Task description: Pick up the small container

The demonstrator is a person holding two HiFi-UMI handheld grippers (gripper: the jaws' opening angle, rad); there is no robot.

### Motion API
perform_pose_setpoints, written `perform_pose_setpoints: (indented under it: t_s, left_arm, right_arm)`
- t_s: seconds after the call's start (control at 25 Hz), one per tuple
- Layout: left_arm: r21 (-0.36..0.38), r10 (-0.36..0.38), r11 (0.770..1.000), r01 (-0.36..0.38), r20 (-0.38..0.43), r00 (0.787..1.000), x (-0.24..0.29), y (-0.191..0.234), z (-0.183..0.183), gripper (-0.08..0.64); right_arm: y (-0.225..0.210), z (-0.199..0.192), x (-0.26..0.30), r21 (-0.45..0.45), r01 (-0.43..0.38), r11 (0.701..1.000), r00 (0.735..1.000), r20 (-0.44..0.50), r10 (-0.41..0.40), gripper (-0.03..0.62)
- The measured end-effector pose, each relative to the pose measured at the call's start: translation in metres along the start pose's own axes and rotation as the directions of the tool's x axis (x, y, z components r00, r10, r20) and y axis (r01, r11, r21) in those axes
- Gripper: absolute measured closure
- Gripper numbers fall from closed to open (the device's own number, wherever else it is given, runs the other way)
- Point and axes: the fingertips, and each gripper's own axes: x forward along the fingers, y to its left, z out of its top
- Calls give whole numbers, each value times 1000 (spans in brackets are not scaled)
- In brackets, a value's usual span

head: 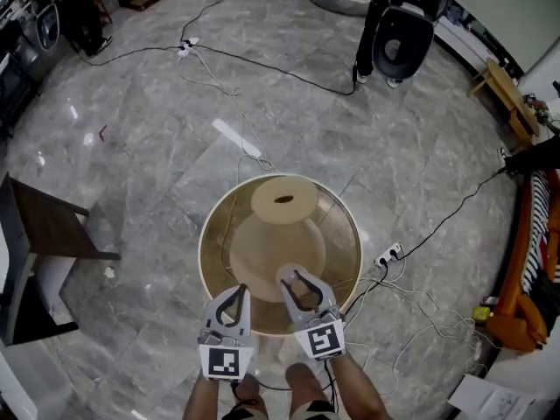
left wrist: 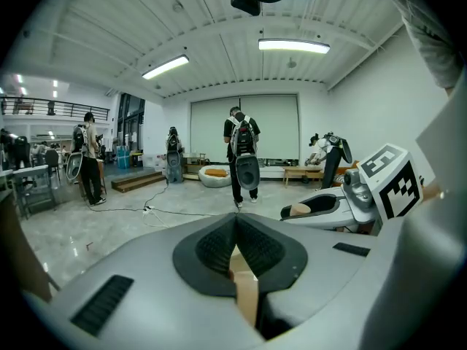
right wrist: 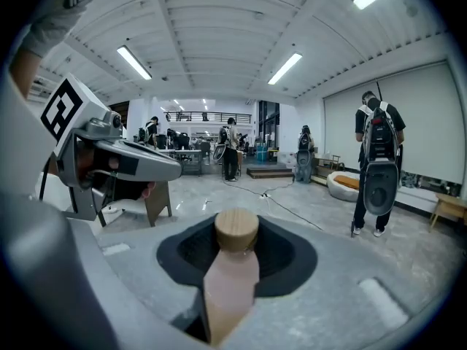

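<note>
The small container (right wrist: pixel 232 283) is pinkish with a round wooden lid (right wrist: pixel 236 230). My right gripper (right wrist: pixel 236 255) is shut on it, lid pointing away from me. In the head view the container (head: pixel 286 277) sits between the right gripper's (head: pixel 294 278) jaws, raised over the round table (head: pixel 213 234). My left gripper (head: pixel 241 290) hangs beside it on the left, tips together. In the left gripper view its pads (left wrist: pixel 219 245) meet, with only a thin beige sliver showing in the gap below them, and I cannot tell what that is. My left gripper (left wrist: pixel 235 226) holds nothing I can name.
The round table has a gold rim, a glass top and a beige base (head: pixel 280 234). Cables and a power strip (head: pixel 389 254) lie on the grey floor. A dark chair (head: pixel 52 226) stands at the left. A person with a backpack device (head: pixel 398 24) stands at the far right.
</note>
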Motion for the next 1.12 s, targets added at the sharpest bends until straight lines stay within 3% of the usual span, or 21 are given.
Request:
perform_pose_setpoints:
  t_s: [0.16, 0.52, 0.68, 1.12]
  left_arm:
    - [106, -25, 994, 23, 23, 999, -21, -6, 33, 543]
    - [95, -33, 995, 27, 67, 997, -75, -25, 106, 543]
    - [130, -61, 990, 49, 93, 994, -99, -38, 129, 543]
    - [209, -168, 968, 143, 109, 980, -169, -82, 155, 543]
  right_arm:
    - [2, 42, -27, -12, 11, 1000, 1000, 18, -10, 468]
    - [5, 118, -95, -8, 74, 997, 994, 81, -73, 468]
    - [9, 143, -129, 7, 108, 994, 988, 107, -108, 468]
    - [36, 176, -229, 31, 225, 974, 966, 124, -227, 468]
